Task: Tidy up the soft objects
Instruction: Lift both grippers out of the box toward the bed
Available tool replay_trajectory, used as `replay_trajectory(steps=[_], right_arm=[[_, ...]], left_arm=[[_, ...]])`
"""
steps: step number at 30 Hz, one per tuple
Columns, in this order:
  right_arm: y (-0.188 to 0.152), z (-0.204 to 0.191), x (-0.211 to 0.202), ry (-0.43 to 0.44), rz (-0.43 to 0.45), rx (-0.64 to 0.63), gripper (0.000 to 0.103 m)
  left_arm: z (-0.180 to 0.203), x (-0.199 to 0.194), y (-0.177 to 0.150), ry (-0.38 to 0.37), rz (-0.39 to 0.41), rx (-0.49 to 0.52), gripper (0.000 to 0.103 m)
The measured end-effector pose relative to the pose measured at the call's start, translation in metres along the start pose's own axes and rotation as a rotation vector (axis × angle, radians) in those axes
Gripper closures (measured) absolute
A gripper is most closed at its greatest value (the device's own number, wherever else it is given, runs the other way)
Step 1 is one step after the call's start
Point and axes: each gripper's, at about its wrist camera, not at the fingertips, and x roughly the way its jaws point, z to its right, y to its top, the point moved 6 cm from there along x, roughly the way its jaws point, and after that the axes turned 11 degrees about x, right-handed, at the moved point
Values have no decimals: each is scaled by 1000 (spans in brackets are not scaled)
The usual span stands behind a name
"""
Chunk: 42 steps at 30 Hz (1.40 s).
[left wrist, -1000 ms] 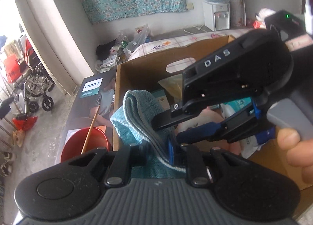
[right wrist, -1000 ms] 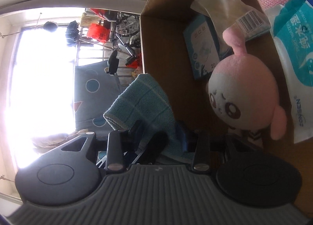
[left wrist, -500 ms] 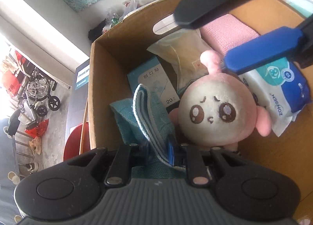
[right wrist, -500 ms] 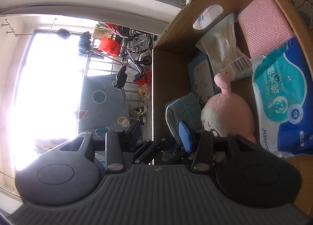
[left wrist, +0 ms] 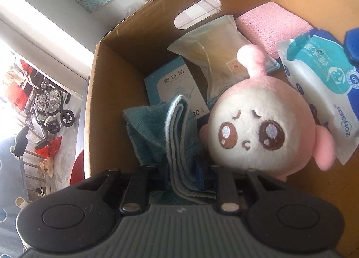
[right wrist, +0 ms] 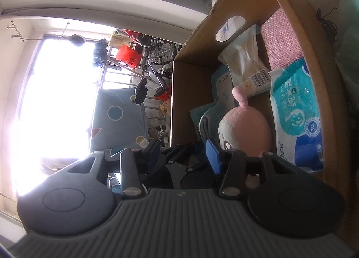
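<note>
One cardboard box holds plush, wipes; left jaws opening around towel; right jaws apart.

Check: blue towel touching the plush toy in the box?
Touching. The left wrist view shows the folded towel pressed against the side of the plush toy, with no gap between them.

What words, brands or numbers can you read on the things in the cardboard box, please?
"ZONSEN", "PURE WATER", "30": on the wet wipes pack.
"创口贴", "20": on the light blue carton.
Barcode digits and red label on the clear bag: too small to read.
Plush toy, blue towel, pink cloth: no text.
</note>
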Motion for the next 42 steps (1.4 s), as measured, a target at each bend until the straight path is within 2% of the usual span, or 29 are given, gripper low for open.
replay_trajectory(steps=[3, 5, 7, 11, 16, 22, 26, 30, 35, 39, 42], right_arm=[[-3, 0, -5, -2, 6, -7, 56], [-5, -1, -9, 5, 10, -12, 55], [-7, -2, -16, 13, 20, -26, 55], [-11, -7, -30, 38, 42, -48, 53], [-22, -8, -45, 67, 51, -72, 52], [-35, -3, -82, 128, 87, -75, 50], [-43, 6, -120, 164, 143, -81, 49], [-53, 19, -164, 181, 229, -101, 47], [-57, 46, -224, 153, 363, -117, 44], [-48, 75, -270, 111, 472, -103, 44], [-36, 98, -300, 67, 545, -89, 44]], left_arm=[[-1, -4, -1, -9, -1, -13, 76], [-5, -7, -1, -22, 5, -29, 64], [-8, -14, -1, -34, 25, -41, 59], [-14, -28, -2, -6, 59, -66, 45], [-20, -50, -5, -25, 93, -135, 39], [-19, -97, -8, -23, 202, -193, 25], [-12, -138, -9, -44, 293, -254, 22], [12, -189, -8, -99, 430, -301, 18], [64, -237, 7, -213, 580, -285, 16], [113, -253, 34, -287, 663, -234, 16], [156, -257, 62, -331, 701, -148, 16]])
